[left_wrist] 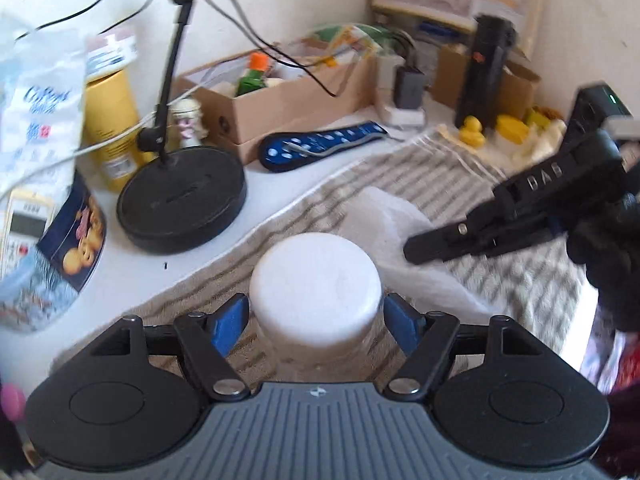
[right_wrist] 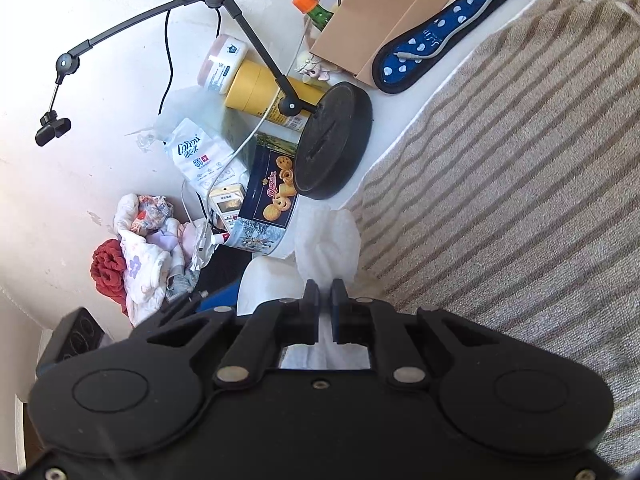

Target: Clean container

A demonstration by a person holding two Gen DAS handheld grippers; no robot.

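Container [left_wrist: 316, 280], white-lidded, upright on striped towel [left_wrist: 400, 176], near black lamp base [left_wrist: 180, 196]. Left gripper [left_wrist: 316, 320] apart, pads flanking lid, not pressing. Right gripper [right_wrist: 325, 294] clamped on white tissue [right_wrist: 326, 240] beside container. Wiping step likely; next: steady container, bring tissue onto it.

"DAB" in raised letters on the right tool [left_wrist: 416, 249], "Danisa" on the blue cookie tin [right_wrist: 269, 196]
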